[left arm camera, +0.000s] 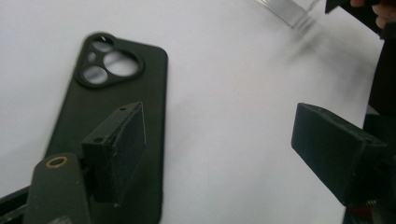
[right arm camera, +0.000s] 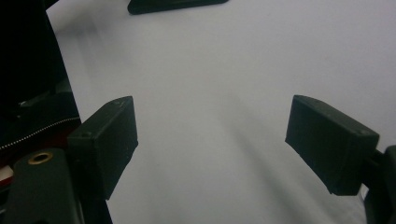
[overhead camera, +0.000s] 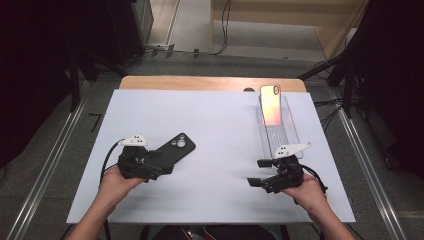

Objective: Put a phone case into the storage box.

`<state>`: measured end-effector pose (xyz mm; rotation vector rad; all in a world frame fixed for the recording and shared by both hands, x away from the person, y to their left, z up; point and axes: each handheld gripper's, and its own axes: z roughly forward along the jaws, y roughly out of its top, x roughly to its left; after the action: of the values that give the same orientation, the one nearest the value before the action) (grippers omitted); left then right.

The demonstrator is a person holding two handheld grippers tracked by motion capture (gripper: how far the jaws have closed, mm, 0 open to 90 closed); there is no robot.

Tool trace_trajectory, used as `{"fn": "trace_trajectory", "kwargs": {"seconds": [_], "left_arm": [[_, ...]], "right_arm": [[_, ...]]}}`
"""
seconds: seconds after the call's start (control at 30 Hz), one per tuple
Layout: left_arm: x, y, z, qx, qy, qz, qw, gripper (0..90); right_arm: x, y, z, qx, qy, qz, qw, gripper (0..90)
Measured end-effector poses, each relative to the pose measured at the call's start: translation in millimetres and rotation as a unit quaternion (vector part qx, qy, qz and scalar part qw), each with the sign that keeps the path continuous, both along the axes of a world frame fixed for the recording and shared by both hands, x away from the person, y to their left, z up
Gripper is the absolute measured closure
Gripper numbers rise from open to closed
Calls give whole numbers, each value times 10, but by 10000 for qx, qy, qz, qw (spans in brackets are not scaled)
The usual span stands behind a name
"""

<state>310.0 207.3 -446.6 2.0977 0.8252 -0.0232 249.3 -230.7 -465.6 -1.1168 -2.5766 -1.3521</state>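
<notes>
1. Two tools sit low in the high view, each in one of the person's hands: the left tool [overhead camera: 161, 165] at lower left, the right tool [overhead camera: 257, 172] at lower right.
2. Both stand wide open and hold nothing. In the right gripper view only bare white surface [right arm camera: 224, 93] lies between the jaws.
3. Touching the left tool's front end, a black phone case [overhead camera: 175, 148] lies flat on the surface [overhead camera: 220, 130], camera cutout away from the hand. In the left gripper view one jaw hangs over the case [left arm camera: 112, 107]; the other is over bare surface beside it.
4. Its long axis runs from the left tool toward the upper right of the frame, so the left hand is much the nearer.
5. Farther off, upper right, a pink-orange phone [overhead camera: 270, 105] rests on a clear stand [overhead camera: 285, 132], just beyond the right tool.
</notes>
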Motion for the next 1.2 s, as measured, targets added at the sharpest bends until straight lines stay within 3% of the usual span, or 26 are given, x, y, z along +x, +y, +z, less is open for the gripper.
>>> {"fn": "trace_trajectory", "kwargs": {"seconds": [0.07, 0.13, 0.3, 0.53, 0.6, 0.73, 0.8, 0.93, 1.03, 1.2], "left_arm": [[70, -10, 9, 7, -17, 38, 10000, 121], [137, -39, 8, 196, 26, 103, 9998, 0], [295, -70, -33, 238, -97, 196, 9995, 0], [463, -113, -107, 527, -385, 211, 9976, 0], [495, -126, -139, 485, -432, 212, 9977, 0], [521, -165, -205, 770, -516, 183, 9955, 0], [533, -174, -245, 880, -464, 198, 9948, 0], [547, -186, -328, 964, -441, 264, 9940, 0], [531, -196, -387, 1044, -535, 317, 9926, 14], [506, -199, -446, 1094, -585, 240, 9920, 15]], "right_arm": [[0, 2, -1, 1, 5, -3, 10000, 149], [2, 4, -3, -3, -2, 1, 10000, 149], [9, 0, -11, -5, 8, -5, 10000, 149], [13, -4, -16, -8, 17, -11, 10000, 149], [15, -4, -17, 9, 26, -16, 10000, 149], [22, -6, -23, 1, 35, -23, 10000, 149], [20, -8, -21, 12, 43, -19, 10000, 149], [15, -19, -21, 41, 60, -56, 10000, 149], [15, -12, -28, 49, 63, -50, 10000, 149], [14, -9, -32, 40, 77, -20, 10000, 149]]}}
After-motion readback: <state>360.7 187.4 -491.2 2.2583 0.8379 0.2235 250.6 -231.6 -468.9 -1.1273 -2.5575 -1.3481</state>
